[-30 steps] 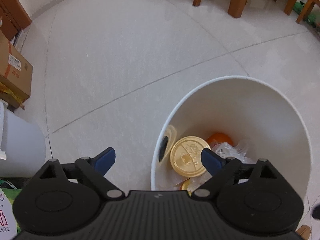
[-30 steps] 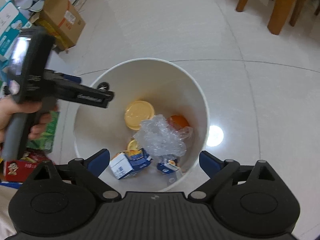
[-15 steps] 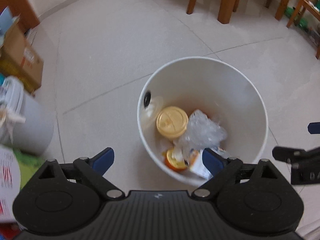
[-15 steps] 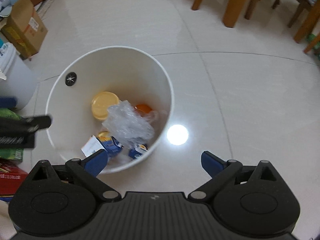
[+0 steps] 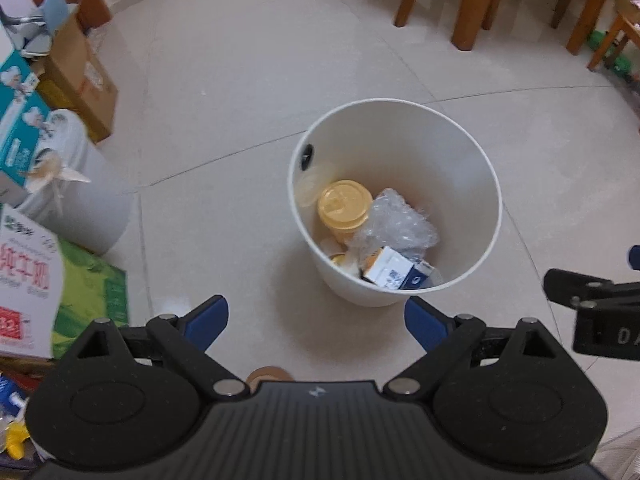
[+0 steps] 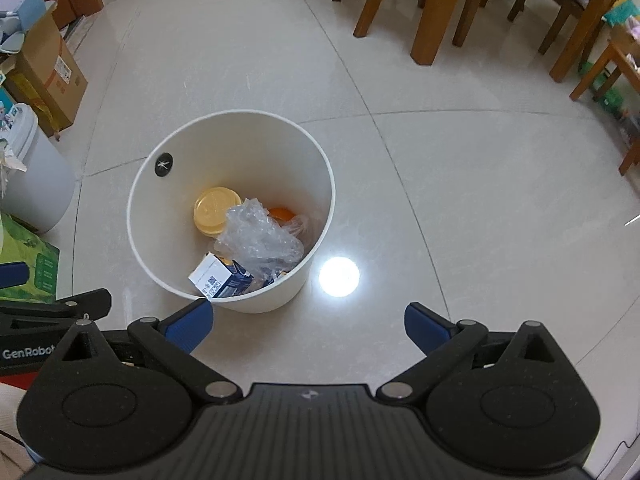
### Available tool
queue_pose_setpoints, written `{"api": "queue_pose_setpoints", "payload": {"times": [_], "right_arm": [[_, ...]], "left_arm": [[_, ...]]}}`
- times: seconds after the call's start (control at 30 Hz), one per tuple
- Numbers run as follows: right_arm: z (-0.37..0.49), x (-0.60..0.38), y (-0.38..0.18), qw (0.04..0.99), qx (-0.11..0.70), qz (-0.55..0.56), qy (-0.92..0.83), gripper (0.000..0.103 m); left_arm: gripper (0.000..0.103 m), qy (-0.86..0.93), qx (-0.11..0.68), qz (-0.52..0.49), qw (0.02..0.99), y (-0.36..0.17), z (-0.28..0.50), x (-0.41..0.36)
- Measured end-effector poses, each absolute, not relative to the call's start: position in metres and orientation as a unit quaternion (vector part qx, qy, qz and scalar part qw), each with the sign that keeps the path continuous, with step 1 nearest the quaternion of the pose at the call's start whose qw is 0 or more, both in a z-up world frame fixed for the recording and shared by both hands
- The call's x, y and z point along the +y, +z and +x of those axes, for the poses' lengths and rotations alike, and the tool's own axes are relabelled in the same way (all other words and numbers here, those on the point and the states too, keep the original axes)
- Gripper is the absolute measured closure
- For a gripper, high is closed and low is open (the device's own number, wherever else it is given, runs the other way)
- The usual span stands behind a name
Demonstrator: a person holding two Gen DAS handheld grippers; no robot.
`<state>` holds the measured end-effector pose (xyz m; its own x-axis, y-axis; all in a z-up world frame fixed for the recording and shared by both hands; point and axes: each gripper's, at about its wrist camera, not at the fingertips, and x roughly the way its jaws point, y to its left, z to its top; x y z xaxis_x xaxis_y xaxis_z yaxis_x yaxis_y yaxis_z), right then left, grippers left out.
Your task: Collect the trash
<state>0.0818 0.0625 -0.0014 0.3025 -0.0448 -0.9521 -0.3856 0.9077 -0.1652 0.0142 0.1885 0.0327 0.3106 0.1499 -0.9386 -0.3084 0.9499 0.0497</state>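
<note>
Item: round white plastic bin [image 5: 486,184], frame centre, now farther below than a second ago; I hold left gripper [image 5: 316,322] and right gripper [image 6: 308,322] apart, empty; collection apparently complete.

I see both wrist views evenly lit by soft, bright indoor light. In my right view a round white glare spot [image 6: 339,277] sits on the glossy tiled floor [image 6: 460,184], just beside the white bin [image 6: 280,296]. Shadows are faint and diffuse, with only a weak one at the bin's base. Fisheye distortion bends the tile joints and chair legs [image 5: 468,4] toward the edges. In my left view, the boxes [image 5: 24,264] at the left margin are smeared and soft.
</note>
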Motion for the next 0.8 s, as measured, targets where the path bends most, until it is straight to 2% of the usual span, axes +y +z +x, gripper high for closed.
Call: {"api": "queue_pose_setpoints", "payload": {"times": [0.37, 0.8], "right_arm": [[0.076, 0.064, 0.022, 0.792, 0.577, -0.167, 0.11, 0.0], [0.078, 0.064, 0.025, 0.791, 0.581, -0.158, 0.109, 0.0]], "left_arm": [[0.008, 0.145, 0.569, -0.064, 0.807, 0.063, 0.01, 0.188], [0.008, 0.143, 0.573, -0.06, 0.805, 0.07, 0.011, 0.187]]}}
